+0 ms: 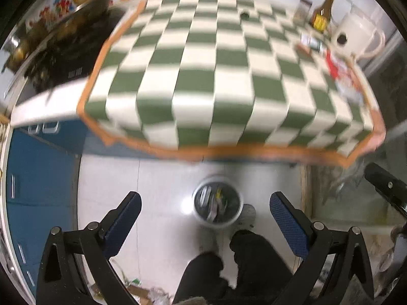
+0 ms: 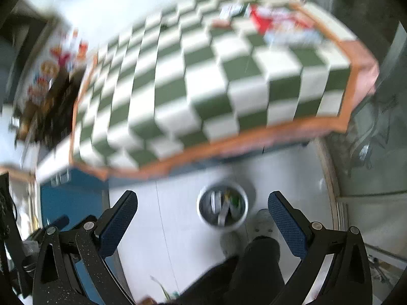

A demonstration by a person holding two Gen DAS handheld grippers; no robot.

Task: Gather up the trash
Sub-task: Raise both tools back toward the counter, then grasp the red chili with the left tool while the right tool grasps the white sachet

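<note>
A round grey trash bin (image 1: 217,207) stands on the white floor below the table's front edge, with several pieces of rubbish inside; it also shows in the right wrist view (image 2: 223,208). My left gripper (image 1: 204,198) is open and empty, held above the floor over the bin. My right gripper (image 2: 202,198) is open and empty, likewise above the bin. A red and white wrapper (image 1: 340,72) lies near the table's right edge, also seen in the right wrist view (image 2: 279,25). Small packets (image 1: 311,42) lie beyond it.
A green and white checkered cloth with an orange border (image 1: 203,76) covers the table. A brown bottle (image 1: 324,10) and white jug (image 1: 356,35) stand at the back right. A blue cabinet (image 1: 38,178) is at the left. The person's black-trousered legs (image 1: 241,267) are below.
</note>
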